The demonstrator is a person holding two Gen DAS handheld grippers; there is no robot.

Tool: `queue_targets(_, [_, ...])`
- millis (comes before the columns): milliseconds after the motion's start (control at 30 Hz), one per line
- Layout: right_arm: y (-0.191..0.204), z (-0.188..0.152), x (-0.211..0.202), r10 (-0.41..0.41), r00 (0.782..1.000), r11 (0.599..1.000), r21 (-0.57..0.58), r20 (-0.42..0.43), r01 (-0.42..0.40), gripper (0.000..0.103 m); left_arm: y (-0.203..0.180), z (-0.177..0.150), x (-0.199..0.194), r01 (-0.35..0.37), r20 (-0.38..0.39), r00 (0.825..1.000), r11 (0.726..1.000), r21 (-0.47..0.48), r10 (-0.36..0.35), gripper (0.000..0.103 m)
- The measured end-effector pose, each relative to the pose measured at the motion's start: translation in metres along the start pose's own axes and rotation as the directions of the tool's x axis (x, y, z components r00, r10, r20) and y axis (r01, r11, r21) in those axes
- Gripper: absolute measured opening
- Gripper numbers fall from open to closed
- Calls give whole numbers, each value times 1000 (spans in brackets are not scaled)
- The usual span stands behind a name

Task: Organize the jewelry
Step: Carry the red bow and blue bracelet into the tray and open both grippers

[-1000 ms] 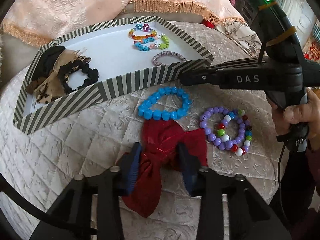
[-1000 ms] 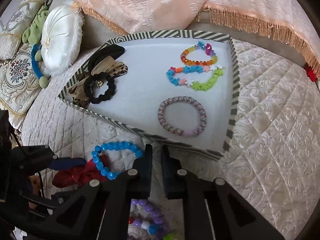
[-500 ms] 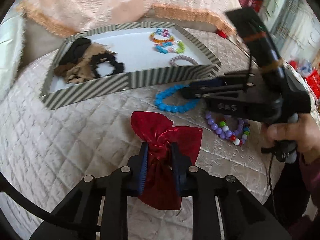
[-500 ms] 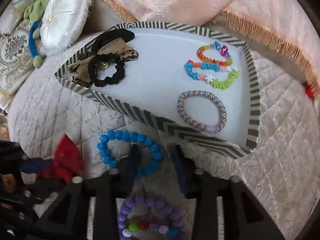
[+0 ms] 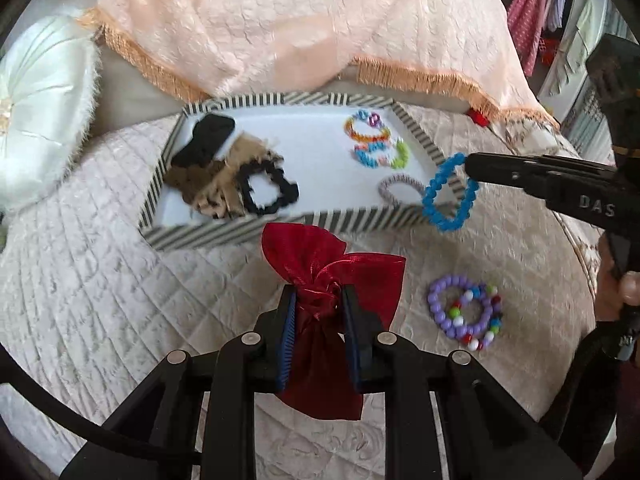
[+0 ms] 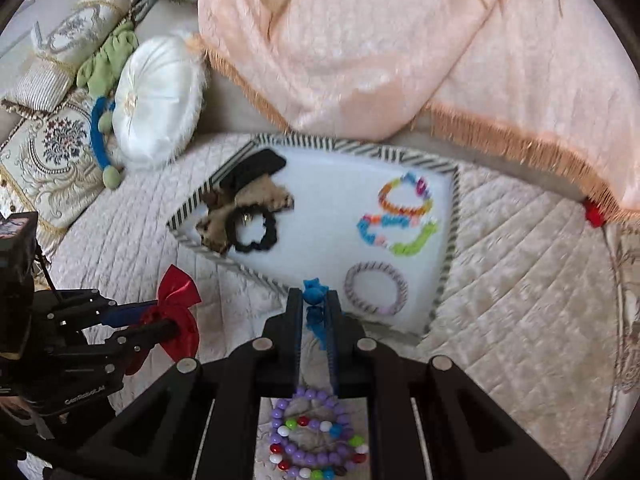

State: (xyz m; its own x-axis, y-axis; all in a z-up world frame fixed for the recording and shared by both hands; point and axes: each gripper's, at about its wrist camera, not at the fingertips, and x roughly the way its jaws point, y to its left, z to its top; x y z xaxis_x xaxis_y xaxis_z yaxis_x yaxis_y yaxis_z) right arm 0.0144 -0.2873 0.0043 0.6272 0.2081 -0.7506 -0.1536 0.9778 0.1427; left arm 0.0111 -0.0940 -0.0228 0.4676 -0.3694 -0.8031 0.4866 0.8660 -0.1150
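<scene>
My left gripper (image 5: 318, 300) is shut on the knot of a red satin bow (image 5: 336, 268) and holds it above the quilt, in front of the striped tray (image 5: 280, 226). It also shows in the right wrist view (image 6: 160, 318). My right gripper (image 6: 314, 300) is shut on a blue bead bracelet (image 5: 450, 192), which hangs over the tray's front right corner. The tray (image 6: 450, 240) holds black and leopard hair ties (image 5: 224, 172), colourful bracelets (image 5: 376, 144) and a braided bracelet (image 6: 376, 288). A purple bead bracelet with a mixed-colour one (image 5: 464, 310) lies on the quilt.
The quilted cream bed cover (image 5: 100, 280) surrounds the tray. A peach fringed blanket (image 5: 300, 32) hangs behind it. A round white cushion (image 6: 156, 100) and embroidered pillows (image 6: 52, 152) lie to the left.
My right gripper closed on the blue bracelet and lifted it off the quilt toward the tray corner. My left gripper raised the red bow and moved back from the tray.
</scene>
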Motion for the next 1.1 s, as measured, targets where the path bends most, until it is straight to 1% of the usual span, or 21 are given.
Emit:
queue_targets(233, [-6, 17, -19, -17, 999, 1000, -2, 42, 17, 10, -2, 21, -6, -19, 38, 999, 1000, -9, 20, 0])
queue_targets(500, [-11, 27, -19, -19, 998, 1000, 3, 54, 19, 10, -3, 43, 1, -36, 52, 998, 999, -12, 37, 0])
queue_targets(733, [-20, 39, -3, -22, 999, 1000, 15, 44, 22, 10, -3, 60, 19, -30, 43, 999, 999, -33, 32, 0])
queue_targets(1100, [-39, 59, 30, -28, 1000, 999, 42, 5, 27, 10, -1, 80, 52, -1, 14, 1000, 996, -93, 2, 0])
